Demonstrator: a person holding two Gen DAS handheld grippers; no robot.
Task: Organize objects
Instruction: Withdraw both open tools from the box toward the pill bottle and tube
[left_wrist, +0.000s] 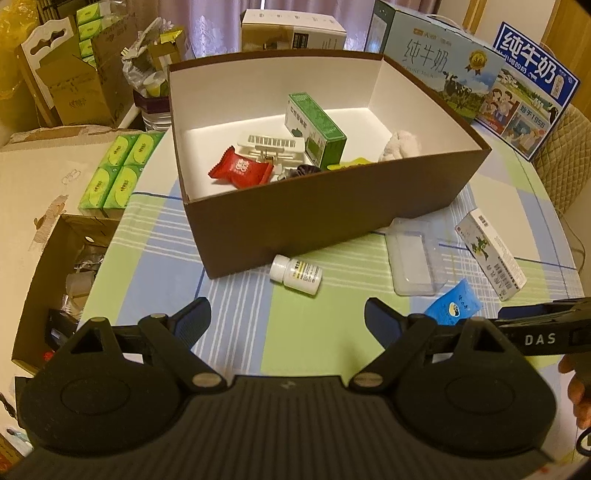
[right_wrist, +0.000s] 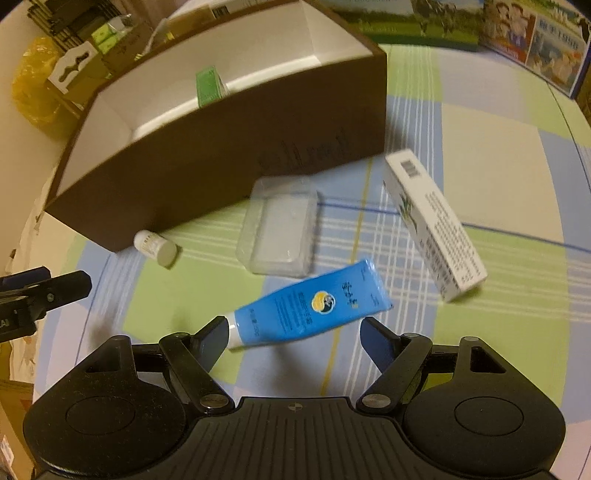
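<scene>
So, left wrist view first: left gripper hangs w/ fingers spread wide, nothing between them, over the checked tablecloth just short of the brown box. Box already holds a red candy packet, a white plastic rack, a green carton and a white cloth. Still outside, near the box's front wall: white pill bottle lying on its side almost touching the wall, clear plastic tray, white medicine carton and a blue tube, half hidden by the other tool

Right wrist view: right gripper also spread apart and empty, fingers either side of the blue tube, which lies flat near the box; left fingertip looks about level w/ the cap end, contact can't be told. Tray, bottle and carton sit closer to the box

Judging by this, sorting is part done; step in hand looks like pickup of the tube. Next move prob needs fingers closed across the tube body, then a lift over the box wall
</scene>
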